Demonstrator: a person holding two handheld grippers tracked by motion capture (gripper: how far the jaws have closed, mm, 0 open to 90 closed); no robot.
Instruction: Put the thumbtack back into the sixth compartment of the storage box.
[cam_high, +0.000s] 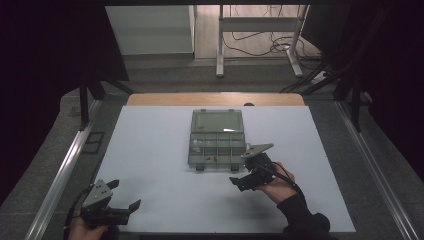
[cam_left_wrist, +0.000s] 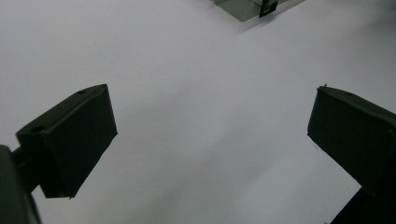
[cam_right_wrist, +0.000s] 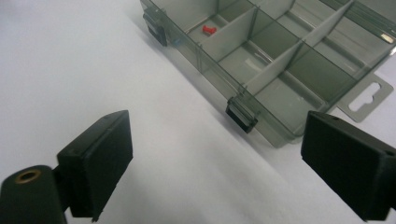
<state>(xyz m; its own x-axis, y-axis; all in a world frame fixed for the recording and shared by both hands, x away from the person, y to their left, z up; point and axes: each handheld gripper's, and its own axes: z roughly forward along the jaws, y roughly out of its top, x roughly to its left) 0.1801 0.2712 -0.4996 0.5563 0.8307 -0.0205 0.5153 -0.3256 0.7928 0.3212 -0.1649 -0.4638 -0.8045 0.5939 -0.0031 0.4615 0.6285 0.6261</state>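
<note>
A clear grey compartment box (cam_high: 217, 150) lies at the middle of the white table with its lid (cam_high: 217, 121) folded back. In the right gripper view the box (cam_right_wrist: 280, 70) shows its dividers, two black latches (cam_right_wrist: 242, 114) and a small red piece (cam_right_wrist: 208, 30) in one near compartment. My right gripper (cam_high: 242, 170) hovers just off the box's near right corner, open, with nothing between its jaws (cam_right_wrist: 215, 158). My left gripper (cam_high: 125, 194) rests at the table's near left corner, open and empty (cam_left_wrist: 210, 135), with a corner of the box (cam_left_wrist: 247, 7) far ahead.
The white table top (cam_high: 150, 150) has a wooden strip (cam_high: 215, 99) along its far edge. Metal rails (cam_high: 65, 170) run along both sides. Beyond the table stand a metal frame (cam_high: 220, 45) and loose cables (cam_high: 280, 47) on the floor.
</note>
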